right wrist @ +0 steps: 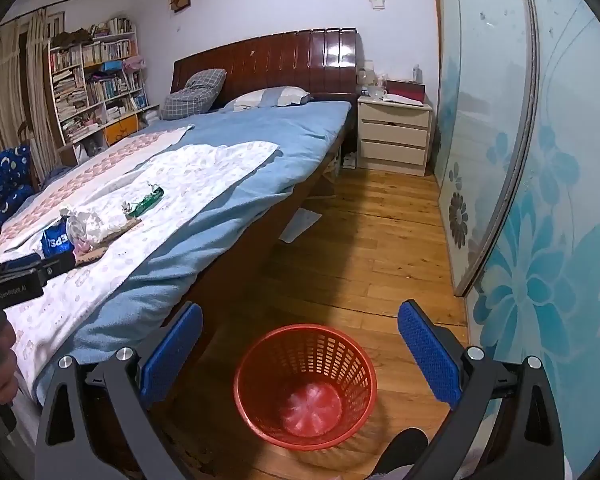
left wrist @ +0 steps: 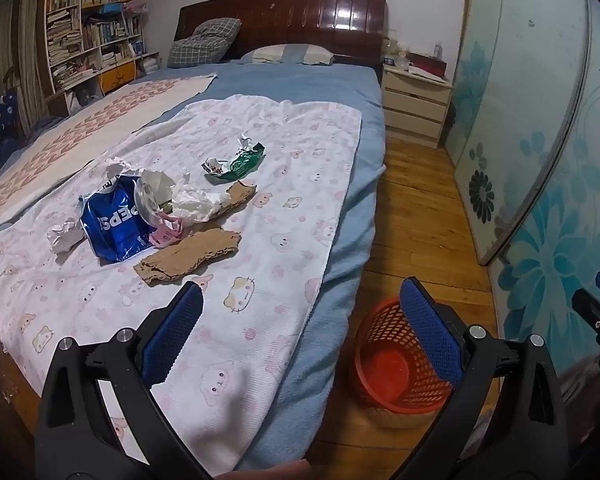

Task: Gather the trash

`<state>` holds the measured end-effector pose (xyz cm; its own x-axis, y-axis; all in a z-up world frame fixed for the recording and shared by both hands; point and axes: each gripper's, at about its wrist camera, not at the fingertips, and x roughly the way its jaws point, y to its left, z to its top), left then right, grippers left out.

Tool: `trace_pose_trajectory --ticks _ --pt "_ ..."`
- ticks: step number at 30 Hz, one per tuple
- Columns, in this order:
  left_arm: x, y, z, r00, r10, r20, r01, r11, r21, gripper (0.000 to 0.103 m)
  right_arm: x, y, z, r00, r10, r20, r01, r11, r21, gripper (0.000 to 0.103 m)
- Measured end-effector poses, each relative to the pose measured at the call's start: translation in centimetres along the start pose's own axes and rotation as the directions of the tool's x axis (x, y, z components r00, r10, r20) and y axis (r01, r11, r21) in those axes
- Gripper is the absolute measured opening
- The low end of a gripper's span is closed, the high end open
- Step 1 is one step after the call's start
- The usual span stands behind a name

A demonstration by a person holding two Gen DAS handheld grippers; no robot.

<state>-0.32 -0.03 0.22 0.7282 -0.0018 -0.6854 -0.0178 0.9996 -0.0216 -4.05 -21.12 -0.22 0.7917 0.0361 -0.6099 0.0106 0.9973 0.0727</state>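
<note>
Both wrist views face bed point(left wrist: 320, 92) (shared), angled down.

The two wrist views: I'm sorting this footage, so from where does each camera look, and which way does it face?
Left wrist: sits behind the open left gripper, angled down over the bed's trash pile; own blue fingers show, the right gripper's tip at the right edge.
Right wrist: sits behind the open right gripper, angled down at the floor beside the bed; own fingers, and a hand holding the left gripper.
Shared: red basket, bed, trash, nightstand.
</note>
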Motion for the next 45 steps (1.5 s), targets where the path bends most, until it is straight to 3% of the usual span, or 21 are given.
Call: trace_pose_trajectory --ticks 45 --pt "-0.45 -0.27 -0.70 1.000 0.022 0.010 -0.022 1.000 0.005 0.098 -0.47 0.20 0.07 1.000 0.013 0.010 -0.013 1.000 -0.006 0.097"
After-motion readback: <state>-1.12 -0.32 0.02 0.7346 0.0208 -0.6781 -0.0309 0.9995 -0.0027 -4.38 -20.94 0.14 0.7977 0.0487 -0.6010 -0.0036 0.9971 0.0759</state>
